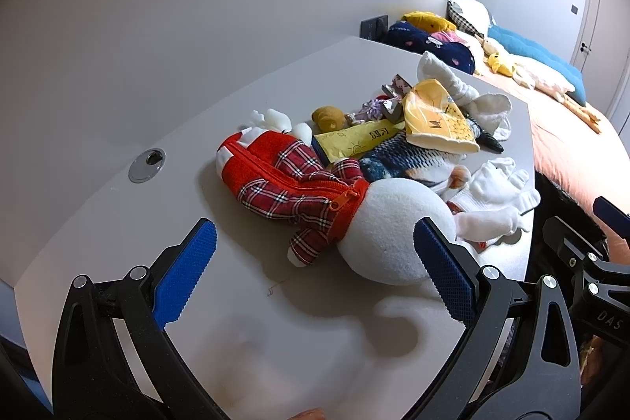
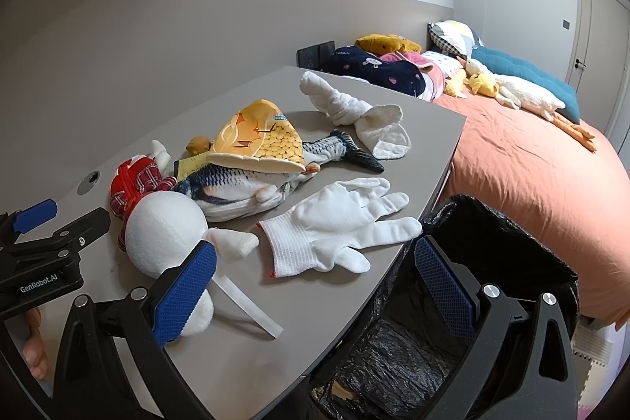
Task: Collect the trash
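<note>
- The black plastic-lined trash bin (image 2: 492,286) stands at the table's near right edge, under my right gripper (image 2: 315,286).
- The white knit glove (image 2: 334,223) is soft and light; I would pinch its cuff.
- The white paper strip (image 2: 252,306) lies near, thin and flimsy.
- Both grippers, my left gripper (image 1: 315,282) too, are wide open and empty.

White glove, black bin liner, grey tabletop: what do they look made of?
White glove: knit fabric, matte; ribbed cuff and soft, limp fingers. Black bin liner: thin plastic film, glossy; fine crinkles catching light. Grey tabletop: hard, smooth, matte surface, likely laminate or painted board; the core cannot be told.
</note>
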The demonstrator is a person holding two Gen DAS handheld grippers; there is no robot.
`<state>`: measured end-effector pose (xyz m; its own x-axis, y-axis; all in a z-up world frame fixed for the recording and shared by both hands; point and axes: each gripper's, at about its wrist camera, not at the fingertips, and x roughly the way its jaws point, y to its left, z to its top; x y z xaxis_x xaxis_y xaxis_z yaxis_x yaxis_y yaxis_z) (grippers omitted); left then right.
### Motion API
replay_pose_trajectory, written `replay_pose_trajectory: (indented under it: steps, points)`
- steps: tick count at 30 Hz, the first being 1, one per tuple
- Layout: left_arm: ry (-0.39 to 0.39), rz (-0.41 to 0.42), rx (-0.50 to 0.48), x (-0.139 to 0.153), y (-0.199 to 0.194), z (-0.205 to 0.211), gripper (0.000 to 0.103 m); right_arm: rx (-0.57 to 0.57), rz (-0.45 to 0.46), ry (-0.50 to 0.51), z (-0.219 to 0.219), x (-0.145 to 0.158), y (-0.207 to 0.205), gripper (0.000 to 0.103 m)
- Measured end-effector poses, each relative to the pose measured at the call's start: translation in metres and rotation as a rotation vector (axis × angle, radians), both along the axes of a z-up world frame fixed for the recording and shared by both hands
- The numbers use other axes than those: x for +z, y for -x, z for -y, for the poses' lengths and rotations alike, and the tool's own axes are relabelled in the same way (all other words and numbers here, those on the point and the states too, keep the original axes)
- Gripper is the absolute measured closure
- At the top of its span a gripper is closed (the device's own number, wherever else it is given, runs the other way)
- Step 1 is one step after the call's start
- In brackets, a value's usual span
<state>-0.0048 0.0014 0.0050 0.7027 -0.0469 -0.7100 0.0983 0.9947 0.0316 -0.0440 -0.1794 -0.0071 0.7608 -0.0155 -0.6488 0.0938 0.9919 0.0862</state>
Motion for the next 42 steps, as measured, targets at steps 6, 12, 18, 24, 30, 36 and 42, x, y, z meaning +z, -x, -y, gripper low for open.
replay_pose_trajectory:
  steps: [6,12,18,24,30,36,42]
  points:
    - [0.006,-0.004,-0.005,-0.001,-0.001,-0.001,0.006,0.003,-0.004,0.004,-0.002,-0.001,0.000,0.003]
    - [0.016,-0.013,-0.005,-0.003,-0.002,-0.002,0.006,0.004,-0.010,0.007,0.001,-0.004,0.000,0.003]
    - [0.026,-0.027,0.028,-0.009,-0.009,-0.007,0.006,-0.007,0.001,-0.035,0.012,-0.011,-0.001,0.003]
    - [0.084,-0.058,0.092,-0.015,-0.029,-0.020,0.006,-0.026,-0.026,-0.049,0.022,-0.023,-0.018,0.003]
    - [0.122,-0.101,0.110,-0.025,-0.050,-0.025,0.006,-0.001,-0.046,-0.030,0.021,-0.034,-0.038,0.003]
    - [0.111,-0.122,0.110,-0.033,-0.074,-0.024,0.006,0.015,-0.080,0.001,0.017,-0.045,-0.062,0.014]
    - [0.121,-0.157,0.125,-0.044,-0.096,-0.028,0.006,0.029,-0.118,0.002,0.020,-0.057,-0.084,0.028]
